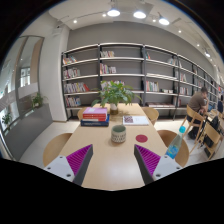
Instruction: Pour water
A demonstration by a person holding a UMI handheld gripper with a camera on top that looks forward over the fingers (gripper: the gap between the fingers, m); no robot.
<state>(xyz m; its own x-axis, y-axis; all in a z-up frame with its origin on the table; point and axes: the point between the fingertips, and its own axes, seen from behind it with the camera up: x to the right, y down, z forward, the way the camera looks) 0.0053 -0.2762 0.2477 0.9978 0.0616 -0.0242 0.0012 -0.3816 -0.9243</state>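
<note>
Cup (pixel 119 133) and bottle (pixel 176 146) beyond open fingers (pixel 77 160)

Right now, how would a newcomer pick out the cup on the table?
Start at the wooden table in front of the bookshelves. Near its middle, beyond the open gripper, stands the cup, below the potted plant. It is small, pale with a dark band, unlike the red stack of books and the blue bottle.

Bright ceiling lights (pixel 113 13), fisheye edges
</note>
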